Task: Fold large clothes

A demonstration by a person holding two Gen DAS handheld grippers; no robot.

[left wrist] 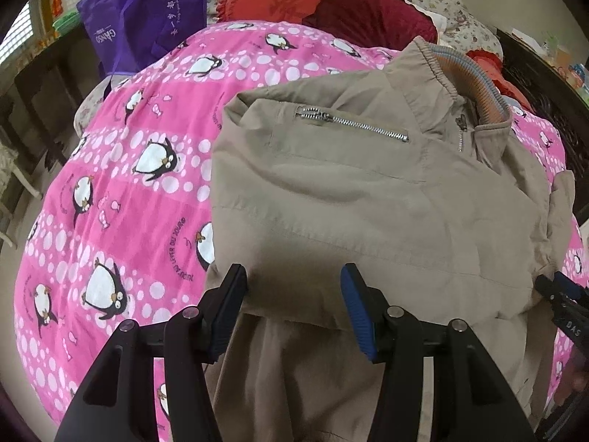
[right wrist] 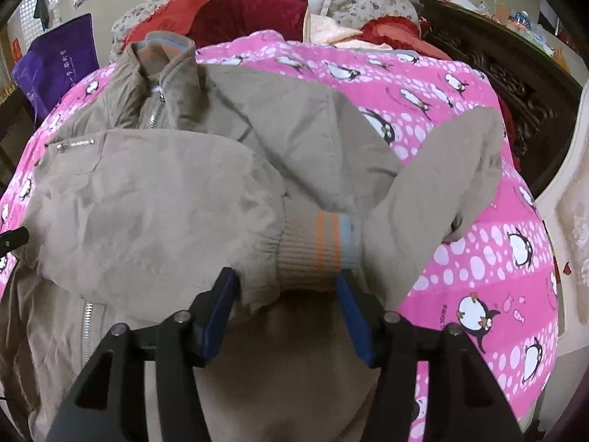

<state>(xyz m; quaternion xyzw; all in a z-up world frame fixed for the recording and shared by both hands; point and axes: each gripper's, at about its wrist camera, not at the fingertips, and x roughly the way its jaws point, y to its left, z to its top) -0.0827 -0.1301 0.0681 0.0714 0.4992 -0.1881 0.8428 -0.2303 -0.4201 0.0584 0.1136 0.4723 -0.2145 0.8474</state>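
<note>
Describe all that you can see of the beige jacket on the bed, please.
The beige jacket looks like thin, creased woven cloth. It lies partly folded on the pink penguin quilt, its collar at the far end. It has metal zips and a ribbed cuff with orange and grey stripes. The open left gripper and right gripper each straddle a near edge.

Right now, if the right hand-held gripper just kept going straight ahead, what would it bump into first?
Probably the ribbed striped cuff of the beige jacket, bunched just beyond the open right hand-held gripper; exact depth is unclear.
</note>
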